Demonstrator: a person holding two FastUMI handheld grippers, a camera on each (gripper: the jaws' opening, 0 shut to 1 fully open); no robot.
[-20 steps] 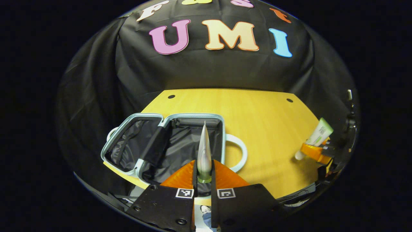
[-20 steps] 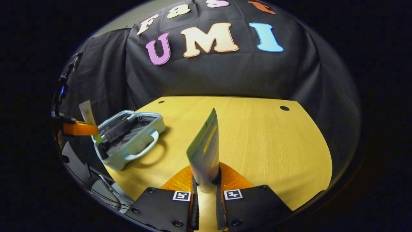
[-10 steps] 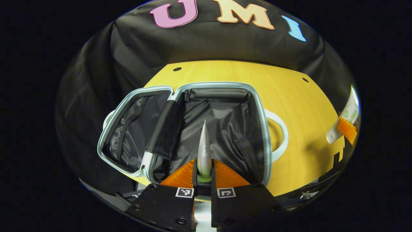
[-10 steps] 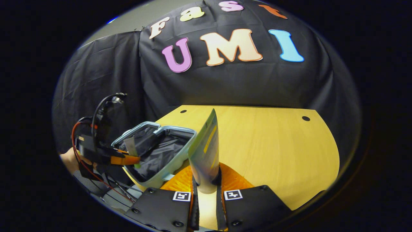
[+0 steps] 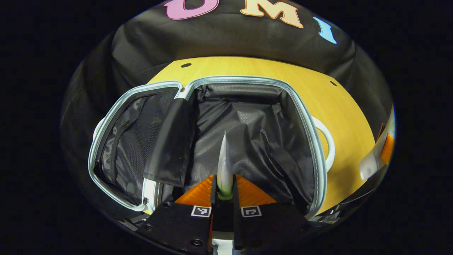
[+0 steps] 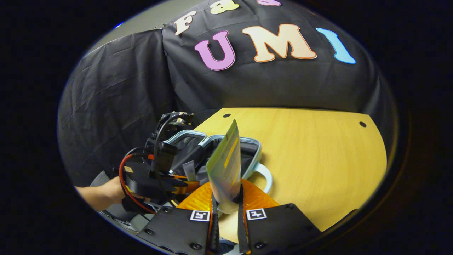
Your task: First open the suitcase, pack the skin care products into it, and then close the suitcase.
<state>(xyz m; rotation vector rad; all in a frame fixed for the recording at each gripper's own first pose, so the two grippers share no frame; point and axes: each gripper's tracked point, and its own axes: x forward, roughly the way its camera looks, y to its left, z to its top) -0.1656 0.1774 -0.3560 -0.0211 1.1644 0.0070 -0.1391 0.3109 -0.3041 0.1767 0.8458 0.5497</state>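
Note:
A pale blue suitcase [image 5: 311, 141] lies open on the yellow table [image 5: 339, 106], its black lining showing. My left gripper [image 5: 225, 189] is shut on a thin silver tube [image 5: 224, 166] that points into the suitcase's right half, just above the lining. In the right gripper view, my right gripper [image 6: 226, 203] is shut on a flat green tube [image 6: 224, 166], held upright beside the suitcase [image 6: 253, 152]. The left gripper [image 6: 182, 186] and the hand [image 6: 101, 193] holding it appear at the suitcase's near side.
A black flap [image 5: 170, 141] hangs over the hinge between the two halves of the suitcase. A white handle [image 5: 327, 141] sticks out on its right side. The right gripper with its tube [image 5: 378, 156] shows at the right edge. Bare tabletop [image 6: 318, 156] lies right of the suitcase.
My left gripper has moved forward and down over the open suitcase with the silver tube. My right gripper has swung left toward the suitcase, still holding the green tube.

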